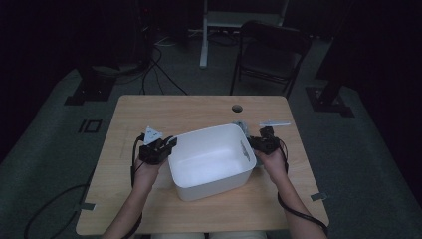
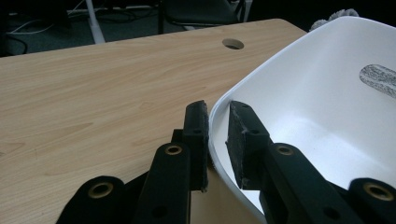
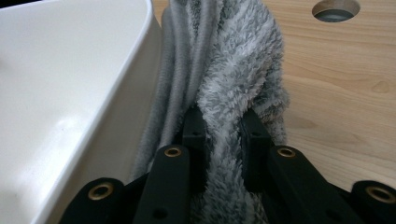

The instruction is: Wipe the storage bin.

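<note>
A white plastic tub (image 1: 214, 185) stands mid-table. My left gripper (image 1: 168, 144) is at its left rim. In the left gripper view the gripper (image 2: 217, 109) straddles the tub's (image 2: 317, 93) rim, one pad outside and one inside, shut on it. My right gripper (image 1: 257, 142) is at the tub's right side. A fluffy grey towel (image 1: 241, 124) lies against the tub's far right corner. In the right gripper view the gripper (image 3: 223, 116) is shut on a fold of the towel (image 3: 243, 56), beside the tub's outer wall (image 3: 70, 70).
The wooden table (image 1: 149, 109) has a round cable hole (image 1: 237, 108) at the back. A thin white strip (image 1: 274, 123) lies at the back right. A dark folding chair (image 1: 271, 50) and cables are on the floor beyond the table.
</note>
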`<state>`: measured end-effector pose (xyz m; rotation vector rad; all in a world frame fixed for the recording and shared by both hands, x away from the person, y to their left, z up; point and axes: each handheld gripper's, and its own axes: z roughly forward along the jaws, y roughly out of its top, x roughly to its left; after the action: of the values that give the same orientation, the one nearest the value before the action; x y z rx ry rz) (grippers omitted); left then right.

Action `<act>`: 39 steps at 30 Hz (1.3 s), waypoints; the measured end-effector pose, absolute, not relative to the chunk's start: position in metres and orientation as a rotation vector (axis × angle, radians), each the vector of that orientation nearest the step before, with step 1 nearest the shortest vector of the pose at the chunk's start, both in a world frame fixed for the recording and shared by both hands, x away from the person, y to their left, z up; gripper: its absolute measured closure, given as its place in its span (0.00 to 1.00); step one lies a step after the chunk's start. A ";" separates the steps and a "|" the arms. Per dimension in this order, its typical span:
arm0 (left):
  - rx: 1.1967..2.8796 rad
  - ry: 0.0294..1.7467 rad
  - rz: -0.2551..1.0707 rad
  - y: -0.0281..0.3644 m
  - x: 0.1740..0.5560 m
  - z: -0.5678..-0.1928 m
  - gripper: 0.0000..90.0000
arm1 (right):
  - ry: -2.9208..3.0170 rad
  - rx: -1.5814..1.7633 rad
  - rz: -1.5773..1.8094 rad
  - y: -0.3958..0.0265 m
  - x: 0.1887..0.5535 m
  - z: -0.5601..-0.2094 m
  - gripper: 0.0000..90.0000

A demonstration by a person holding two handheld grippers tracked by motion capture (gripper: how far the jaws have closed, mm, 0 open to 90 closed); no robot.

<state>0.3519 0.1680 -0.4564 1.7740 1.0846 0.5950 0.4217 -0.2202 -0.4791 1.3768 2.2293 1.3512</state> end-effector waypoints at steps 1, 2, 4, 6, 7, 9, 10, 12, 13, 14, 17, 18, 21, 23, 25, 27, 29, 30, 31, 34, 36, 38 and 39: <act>1.768 1.088 0.595 0.168 0.352 -0.457 0.87 | 2.234 1.370 1.349 -0.221 0.421 -0.478 0.85; 1.757 1.092 0.597 0.168 0.351 -0.457 0.87 | 2.232 1.369 1.358 -0.223 0.420 -0.477 0.85; 1.755 1.096 0.602 0.167 0.351 -0.457 0.87 | 2.216 1.359 1.390 -0.229 0.414 -0.473 0.85; 1.753 1.098 0.604 0.167 0.350 -0.457 0.87 | 2.212 1.346 1.400 -0.236 0.405 -0.471 0.85; 1.753 1.099 0.605 0.167 0.350 -0.457 0.87 | 2.211 1.347 1.407 -0.239 0.401 -0.471 0.85; 1.754 1.102 0.609 0.167 0.350 -0.457 0.87 | 2.208 1.360 1.431 -0.248 0.389 -0.471 0.85; 1.754 1.104 0.612 0.166 0.349 -0.457 0.87 | 2.210 1.360 1.449 -0.253 0.382 -0.471 0.85; 1.755 1.107 0.614 0.166 0.349 -0.457 0.87 | 2.211 1.366 1.479 -0.262 0.367 -0.470 0.85; 1.755 1.111 0.615 0.166 0.349 -0.457 0.87 | 2.223 1.355 1.477 -0.266 0.358 -0.471 0.85; 1.754 1.114 0.615 0.165 0.349 -0.457 0.87 | 2.233 1.347 1.473 -0.267 0.351 -0.471 0.85; 1.760 1.121 0.625 0.165 0.348 -0.456 0.87 | 2.268 1.334 1.457 -0.266 0.335 -0.476 0.84; 1.759 1.123 0.625 0.164 0.348 -0.456 0.87 | 2.277 1.335 1.449 -0.264 0.331 -0.479 0.84; 1.770 1.130 0.626 0.163 0.348 -0.455 0.87 | 2.292 1.326 1.386 -0.255 0.328 -0.490 0.85; 1.772 1.135 0.626 0.163 0.348 -0.455 0.87 | 2.308 1.339 1.345 -0.251 0.332 -0.499 0.85; 1.775 1.134 0.623 0.163 0.349 -0.455 0.87 | 2.338 1.360 1.290 -0.246 0.336 -0.511 0.86; 1.778 1.126 0.611 0.165 0.349 -0.455 0.87 | 2.373 1.377 1.268 -0.244 0.341 -0.519 0.86; 1.775 1.124 0.602 0.166 0.350 -0.455 0.87 | 2.364 1.382 1.290 -0.244 0.345 -0.514 0.86; 1.775 1.124 0.600 0.165 0.350 -0.455 0.87 | 2.349 1.369 1.298 -0.244 0.346 -0.509 0.86; 1.776 1.121 0.600 0.165 0.351 -0.455 0.87 | 2.333 1.367 1.315 -0.244 0.348 -0.505 0.85; 1.782 1.121 0.597 0.165 0.351 -0.455 0.87 | 2.308 1.350 1.342 -0.242 0.356 -0.496 0.86; 1.776 1.128 0.603 0.165 0.351 -0.455 0.87 | 2.312 1.347 1.318 -0.238 0.360 -0.498 0.86; 1.770 1.134 0.608 0.164 0.351 -0.455 0.86 | 2.323 1.383 1.304 -0.236 0.367 -0.508 0.86; 1.773 1.131 0.607 0.164 0.351 -0.455 0.86 | 2.339 1.395 1.268 -0.234 0.369 -0.514 0.86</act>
<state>0.3509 0.1645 -0.4553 1.7728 1.1314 0.6069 0.3695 -0.2336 -0.5135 1.3953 2.3389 1.2678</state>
